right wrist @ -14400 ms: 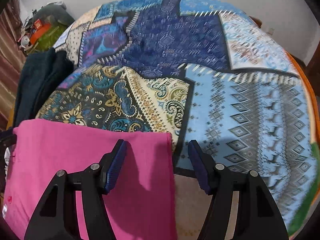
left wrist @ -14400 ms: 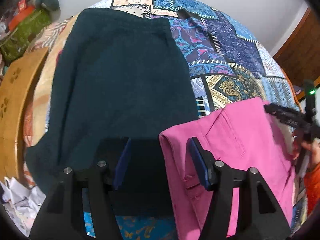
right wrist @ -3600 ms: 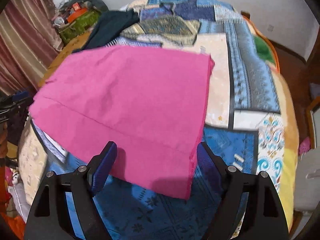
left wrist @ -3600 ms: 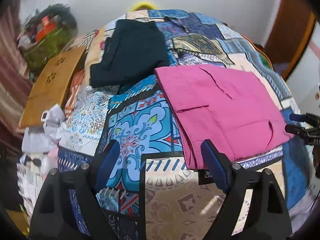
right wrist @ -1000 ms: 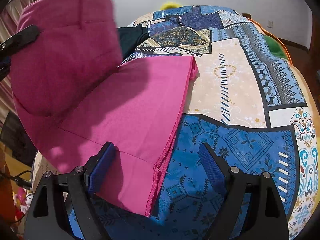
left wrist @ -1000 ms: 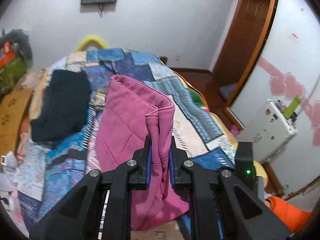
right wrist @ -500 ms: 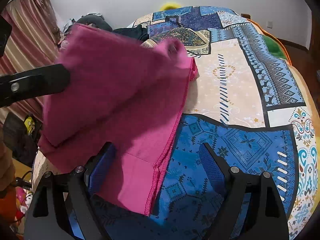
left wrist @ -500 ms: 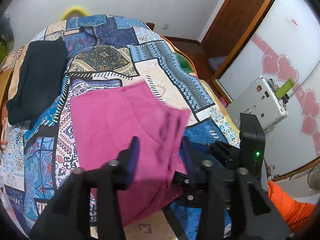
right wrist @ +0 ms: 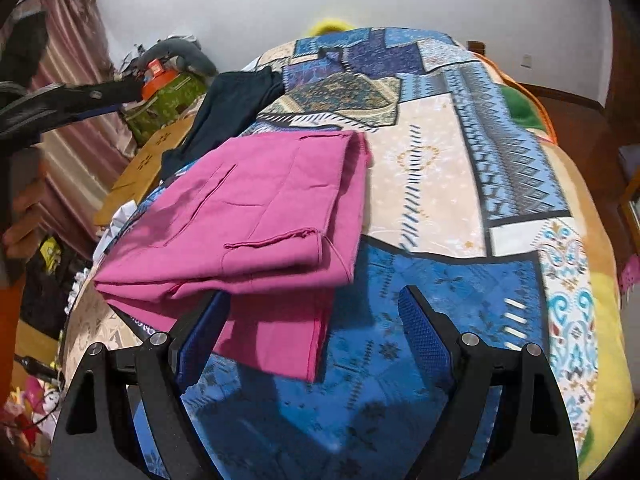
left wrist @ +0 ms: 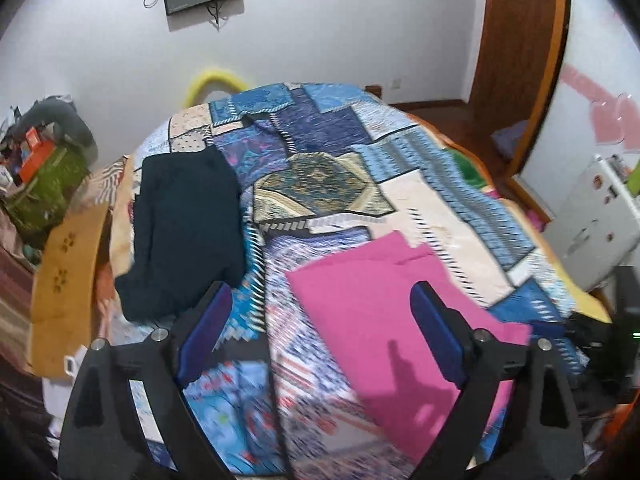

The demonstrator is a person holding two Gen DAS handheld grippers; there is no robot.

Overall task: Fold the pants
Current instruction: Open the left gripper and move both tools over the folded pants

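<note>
The pink pants point(right wrist: 256, 216) lie folded over on the patchwork bedspread point(right wrist: 440, 184), the top layer short of the bottom layer's near edge. They also show in the left wrist view point(left wrist: 384, 320). My left gripper point(left wrist: 320, 332) is open and empty, raised above the bed to the left of the pants; it shows at the left edge of the right wrist view point(right wrist: 76, 96). My right gripper point(right wrist: 316, 336) is open and empty, just in front of the pants' near edge.
A folded dark green garment point(left wrist: 184, 232) lies at the bed's far left. A wooden board point(left wrist: 68, 276) and a green bag point(left wrist: 44, 192) stand left of the bed. A white appliance point(left wrist: 592, 216) and a wooden door point(left wrist: 520, 56) are on the right.
My left gripper carried one end of the pink pants up and over, let go and opened. The pants now lie folded, and the left gripper has drawn back. The right gripper stayed open.
</note>
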